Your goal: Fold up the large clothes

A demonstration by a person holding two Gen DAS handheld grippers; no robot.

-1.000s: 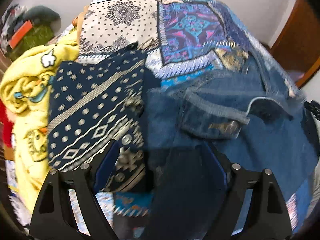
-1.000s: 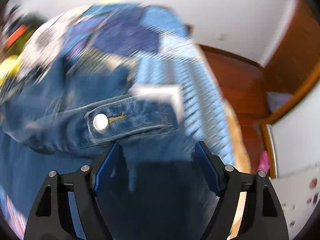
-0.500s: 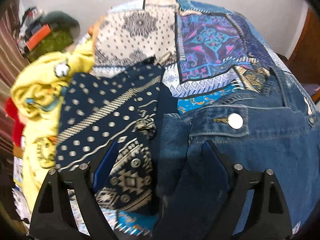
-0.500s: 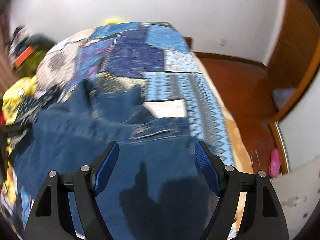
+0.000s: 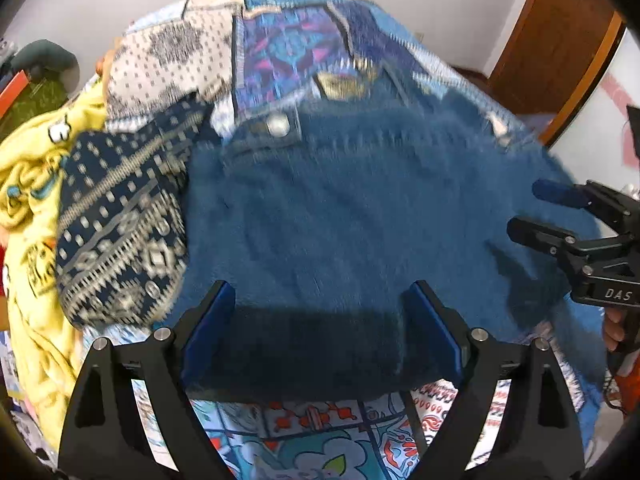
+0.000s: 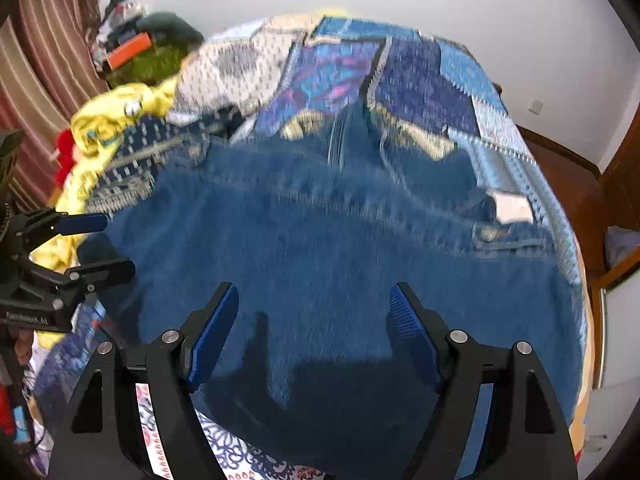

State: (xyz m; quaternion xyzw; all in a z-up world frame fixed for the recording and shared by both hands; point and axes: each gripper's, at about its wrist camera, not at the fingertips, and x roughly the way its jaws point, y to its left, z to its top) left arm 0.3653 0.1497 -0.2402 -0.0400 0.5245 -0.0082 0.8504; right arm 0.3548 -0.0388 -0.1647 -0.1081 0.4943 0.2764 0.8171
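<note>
Patchwork bedspread (image 5: 280, 44) bears one denim garment (image 5: 340, 216) (two claws (image 5: 320, 334) (image 6: 312, 332) agape, empty).

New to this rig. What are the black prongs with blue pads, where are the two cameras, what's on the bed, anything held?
No robot arm here: a person carries a two-finger tool in each hand, with a fisheye camera on each looking along its fingers. The left view shows the left tool at the bottom, with the right tool entering from the side. The right view shows the right tool and the left tool at its edge. On the patchwork bedspread lies a denim garment, beside a navy patterned cloth and a yellow garment. Both tools are open above the denim and hold nothing; the left one's jaws are opening.
</note>
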